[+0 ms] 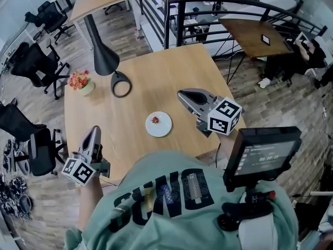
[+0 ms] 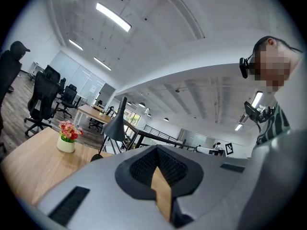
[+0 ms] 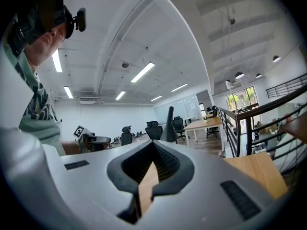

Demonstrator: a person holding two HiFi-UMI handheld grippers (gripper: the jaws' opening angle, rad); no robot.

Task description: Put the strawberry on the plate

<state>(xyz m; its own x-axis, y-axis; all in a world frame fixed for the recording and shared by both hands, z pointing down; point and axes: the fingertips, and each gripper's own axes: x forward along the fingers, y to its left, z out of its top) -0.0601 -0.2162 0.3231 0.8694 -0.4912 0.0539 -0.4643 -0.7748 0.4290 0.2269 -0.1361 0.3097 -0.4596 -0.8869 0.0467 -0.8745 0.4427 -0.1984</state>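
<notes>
Strawberry (image 1: 155,120), small, red, on round white plate (image 1: 164,128)

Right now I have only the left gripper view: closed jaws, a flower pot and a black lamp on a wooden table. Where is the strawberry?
Observer: In the head view the strawberry already lies on the white plate, near the middle of the table.
Reviewer: Is the right gripper carrying anything, then?
Observer: No. The right gripper has its jaws together with nothing between them, and it is to the right of the plate, apart from it.
</notes>
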